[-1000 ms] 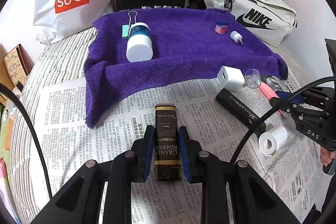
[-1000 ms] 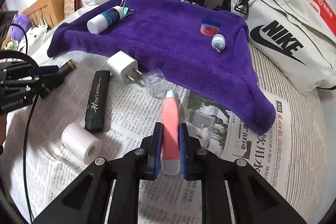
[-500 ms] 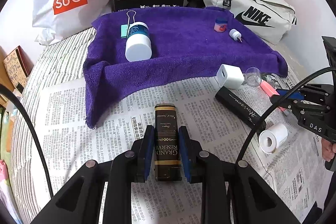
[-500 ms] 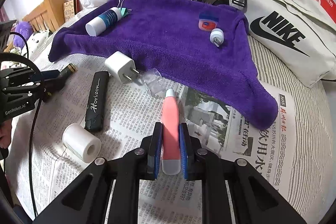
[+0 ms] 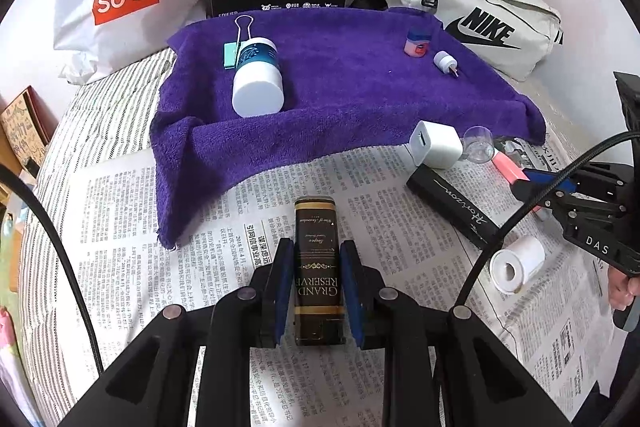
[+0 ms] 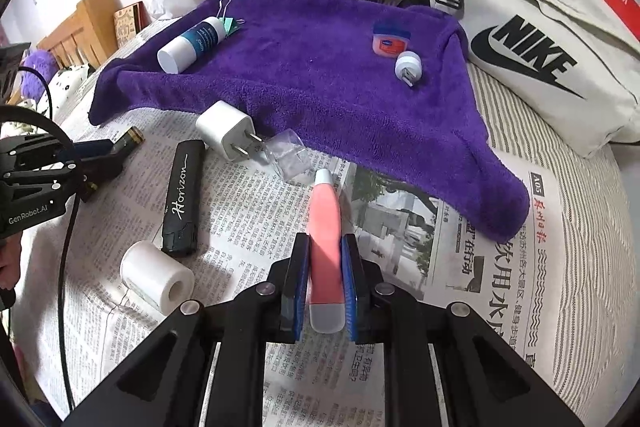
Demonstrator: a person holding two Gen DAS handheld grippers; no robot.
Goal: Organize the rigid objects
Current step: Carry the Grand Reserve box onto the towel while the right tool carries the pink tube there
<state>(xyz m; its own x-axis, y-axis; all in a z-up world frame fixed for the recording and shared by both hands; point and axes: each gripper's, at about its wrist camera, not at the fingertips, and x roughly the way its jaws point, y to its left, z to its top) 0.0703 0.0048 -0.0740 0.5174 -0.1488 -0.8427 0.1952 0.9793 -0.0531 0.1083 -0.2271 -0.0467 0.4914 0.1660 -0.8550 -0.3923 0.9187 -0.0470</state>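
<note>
Newspaper (image 6: 248, 195): grippers clamp lighter (image 5: 318, 267), tube (image 6: 326, 223).

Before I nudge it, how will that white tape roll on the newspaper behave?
The white tape roll lies on its curved side, so it will probably roll. It looks small and hollow, likely light. The newspaper beneath looks wrinkled, which may slow it.

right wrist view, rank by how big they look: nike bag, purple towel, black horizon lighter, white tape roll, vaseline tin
1. purple towel
2. nike bag
3. black horizon lighter
4. white tape roll, though it lies nearer the camera, which enlarges it
5. vaseline tin
</note>
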